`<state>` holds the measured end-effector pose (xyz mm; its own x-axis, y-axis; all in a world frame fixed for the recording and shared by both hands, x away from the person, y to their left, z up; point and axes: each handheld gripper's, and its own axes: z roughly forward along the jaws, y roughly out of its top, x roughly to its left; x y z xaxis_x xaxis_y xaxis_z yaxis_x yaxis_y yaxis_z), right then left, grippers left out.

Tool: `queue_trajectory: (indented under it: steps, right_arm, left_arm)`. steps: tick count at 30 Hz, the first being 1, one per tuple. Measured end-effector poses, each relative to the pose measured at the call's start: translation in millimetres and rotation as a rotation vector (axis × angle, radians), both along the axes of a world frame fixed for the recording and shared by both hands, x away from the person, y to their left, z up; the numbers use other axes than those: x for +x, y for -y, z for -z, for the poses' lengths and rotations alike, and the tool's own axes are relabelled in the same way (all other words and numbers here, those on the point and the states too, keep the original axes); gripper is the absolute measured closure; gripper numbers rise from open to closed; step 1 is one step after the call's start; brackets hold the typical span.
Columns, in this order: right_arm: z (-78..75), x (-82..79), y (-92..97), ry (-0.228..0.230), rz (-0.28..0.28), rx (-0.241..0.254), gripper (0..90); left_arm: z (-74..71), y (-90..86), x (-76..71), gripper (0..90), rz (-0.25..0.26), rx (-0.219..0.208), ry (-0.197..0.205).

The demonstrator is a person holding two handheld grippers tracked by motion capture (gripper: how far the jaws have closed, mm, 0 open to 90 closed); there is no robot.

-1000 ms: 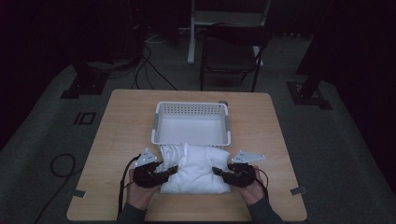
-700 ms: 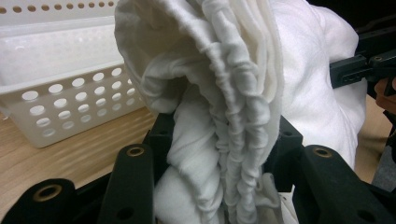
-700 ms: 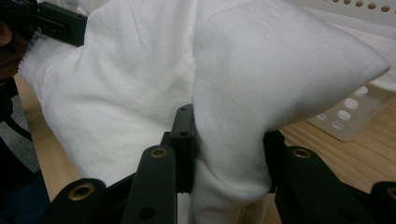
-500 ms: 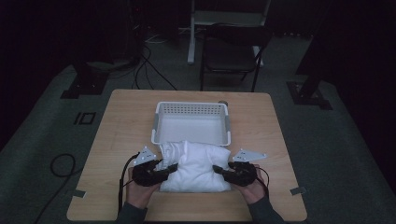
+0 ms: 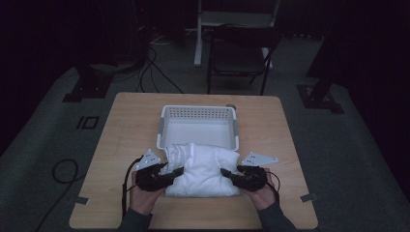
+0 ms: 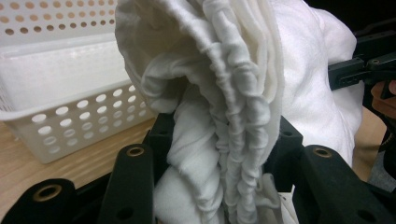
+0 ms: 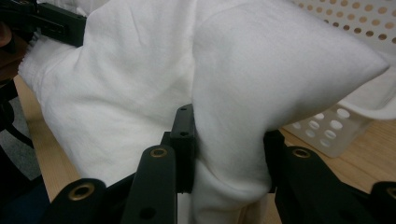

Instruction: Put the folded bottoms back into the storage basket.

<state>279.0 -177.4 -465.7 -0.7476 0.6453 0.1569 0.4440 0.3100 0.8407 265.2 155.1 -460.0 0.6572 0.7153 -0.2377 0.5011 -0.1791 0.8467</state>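
A folded white cloth bundle (image 5: 202, 169) lies on the wooden table just in front of a white perforated basket (image 5: 198, 126). My left gripper (image 5: 175, 171) is shut on the bundle's left side, where gathered, ruched fabric (image 6: 224, 140) bunches between its black jaws. On the right side, my right gripper (image 5: 227, 172) is shut on a thick fold of the same cloth (image 7: 233, 154). The bundle's far edge rests against the basket's near rim. In the left gripper view the right gripper (image 6: 362, 70) shows beyond the cloth.
The basket's inside (image 5: 199, 133) holds nothing I can see. Bare table (image 5: 125, 125) stretches left and right of it. A dark chair (image 5: 239, 53) and cables (image 5: 150, 67) stand on the floor beyond the table's far edge.
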Motion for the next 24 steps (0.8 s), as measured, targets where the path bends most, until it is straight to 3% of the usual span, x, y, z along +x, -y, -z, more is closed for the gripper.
queue_trajectory:
  steps: [24]
  right_arm:
    - [-27.3,6.1,-0.4,0.061,0.015,0.024,68.8]
  left_arm:
    - [-29.6,0.3,7.2,55.8,-0.008,-0.007,0.059]
